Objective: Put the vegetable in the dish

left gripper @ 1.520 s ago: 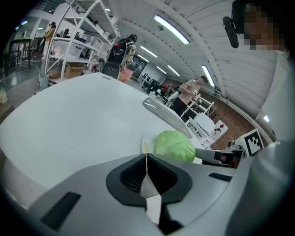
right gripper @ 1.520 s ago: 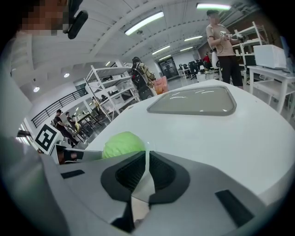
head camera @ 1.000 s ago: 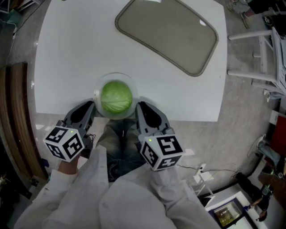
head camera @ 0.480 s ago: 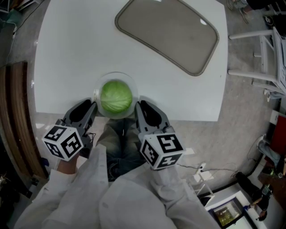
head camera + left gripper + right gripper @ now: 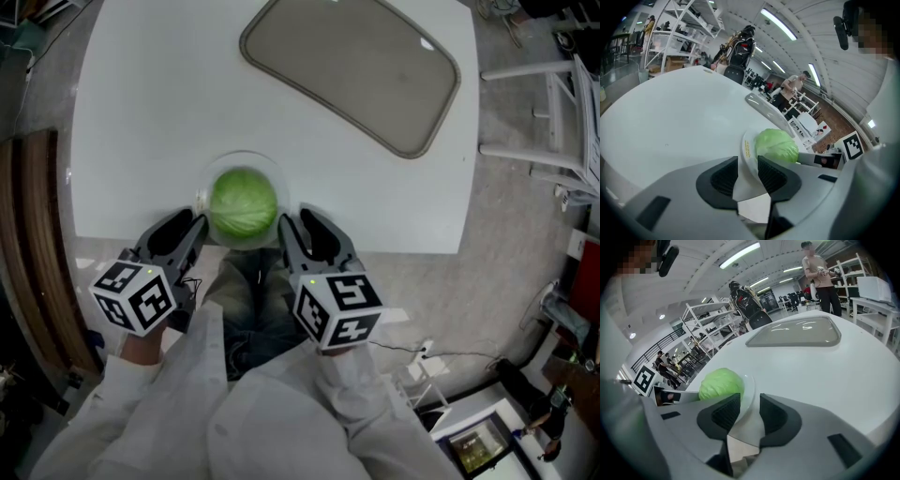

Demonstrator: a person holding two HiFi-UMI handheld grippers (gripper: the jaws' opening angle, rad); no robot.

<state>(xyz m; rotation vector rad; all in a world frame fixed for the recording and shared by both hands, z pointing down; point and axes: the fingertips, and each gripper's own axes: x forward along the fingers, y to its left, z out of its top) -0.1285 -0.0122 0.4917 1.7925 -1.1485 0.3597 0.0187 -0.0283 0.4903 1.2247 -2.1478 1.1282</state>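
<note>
A round green cabbage (image 5: 244, 202) sits in a clear dish (image 5: 246, 158) at the near edge of the white table (image 5: 141, 112). My left gripper (image 5: 187, 225) is at the dish's left side. Its jaws have just been opening and now stand apart, with the dish's rim (image 5: 747, 154) between them and untouched. My right gripper (image 5: 300, 223) is at the dish's right side, also open, its jaws either side of the rim (image 5: 749, 390). The cabbage (image 5: 776, 145) (image 5: 721, 383) shows just past the jaws in both gripper views.
A grey-brown tray (image 5: 352, 70) lies at the far right of the table. A white frame (image 5: 553, 122) stands on the floor to the right. A wooden panel (image 5: 33, 244) runs along the left. People stand far off in the room.
Both grippers' jaws have spread apart at the dish's rim. The dish and the cabbage have stayed where they were, and neither hand has shifted.
</note>
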